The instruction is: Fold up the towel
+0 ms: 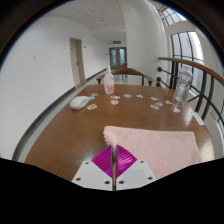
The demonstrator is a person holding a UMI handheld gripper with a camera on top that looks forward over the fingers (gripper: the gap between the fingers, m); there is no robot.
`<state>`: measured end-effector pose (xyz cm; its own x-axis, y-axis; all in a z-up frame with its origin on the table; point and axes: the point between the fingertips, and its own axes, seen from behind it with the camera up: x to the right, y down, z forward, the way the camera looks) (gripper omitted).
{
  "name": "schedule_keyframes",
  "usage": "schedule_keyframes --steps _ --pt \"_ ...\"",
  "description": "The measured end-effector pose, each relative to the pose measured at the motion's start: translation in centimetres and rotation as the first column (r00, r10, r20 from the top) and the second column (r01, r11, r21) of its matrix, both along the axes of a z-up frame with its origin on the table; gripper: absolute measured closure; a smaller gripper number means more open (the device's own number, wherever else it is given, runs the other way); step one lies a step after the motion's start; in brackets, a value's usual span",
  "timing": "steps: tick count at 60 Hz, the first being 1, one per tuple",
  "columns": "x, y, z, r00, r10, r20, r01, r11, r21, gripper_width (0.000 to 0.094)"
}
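Note:
A pale pink towel lies spread on the round brown wooden table, just ahead of my fingers and stretching off to their right. My gripper is at the towel's near edge, its two magenta pads pressed together with a thin fold of the towel's edge pinched between them. The towel's near-left corner rises into the pads.
At the table's far side stand a pink bottle, a white cloth or bowl and small scattered items. A clear glass stands at the far right. A wooden railing and windows lie beyond.

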<state>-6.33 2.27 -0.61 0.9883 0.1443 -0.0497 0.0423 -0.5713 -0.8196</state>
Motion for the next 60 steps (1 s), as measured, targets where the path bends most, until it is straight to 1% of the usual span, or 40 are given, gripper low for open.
schedule_keyframes --steps 5,11,13,17,24,27,30,33,37,39,41,42,43,45,48,52,53,60 --pt "-1.5 -0.5 1.4 0.996 0.04 -0.074 -0.039 0.999 0.023 0.0923" --pt "0.4 0.0 5.0 0.997 0.026 -0.07 -0.019 0.996 0.087 0.0921" --pt "1.8 -0.3 6.5 0.997 0.01 -0.078 -0.002 0.994 0.11 0.0919" --pt "5.3 -0.6 8.7 0.995 -0.049 -0.092 0.062 0.987 0.148 0.0912" --pt "14.2 -1.8 9.7 0.982 -0.181 -0.049 0.187 0.967 0.174 0.0909" --pt "17.7 -1.8 8.5 0.97 -0.239 -0.042 0.243 0.957 0.156 0.0908" --pt "20.3 -2.0 6.2 0.96 -0.281 -0.01 0.28 0.954 0.104 0.0908" --pt "22.0 -2.1 3.9 0.954 -0.299 0.026 0.297 0.953 0.052 0.0899" --pt "23.5 -2.9 1.1 0.946 -0.32 0.049 0.321 0.947 -0.017 0.0879" --pt "24.1 -2.8 0.3 0.942 -0.332 0.05 0.334 0.942 -0.026 0.0863" --pt "24.2 -2.5 0.5 0.941 -0.337 0.041 0.338 0.941 -0.011 0.0846" --pt "24.2 -2.4 0.6 0.941 -0.336 0.036 0.336 0.942 -0.001 0.0827" --pt "24.2 -2.3 0.8 0.942 -0.335 0.033 0.335 0.942 0.006 0.0745" --pt "24.6 -2.5 1.0 0.94 -0.341 0.034 0.341 0.94 0.012 0.066" --pt "25.2 -3.2 1.2 0.931 -0.361 0.051 0.36 0.933 0.013 0.0425" --pt "25.8 -3.8 2.0 0.925 -0.375 0.069 0.373 0.927 0.033 0.0111" --pt "25.8 -3.9 2.3 0.924 -0.376 0.068 0.375 0.926 0.04 0.0129" --pt "24.6 -6.7 5.0 0.933 -0.36 0.02 0.358 0.931 0.07 0.0139"
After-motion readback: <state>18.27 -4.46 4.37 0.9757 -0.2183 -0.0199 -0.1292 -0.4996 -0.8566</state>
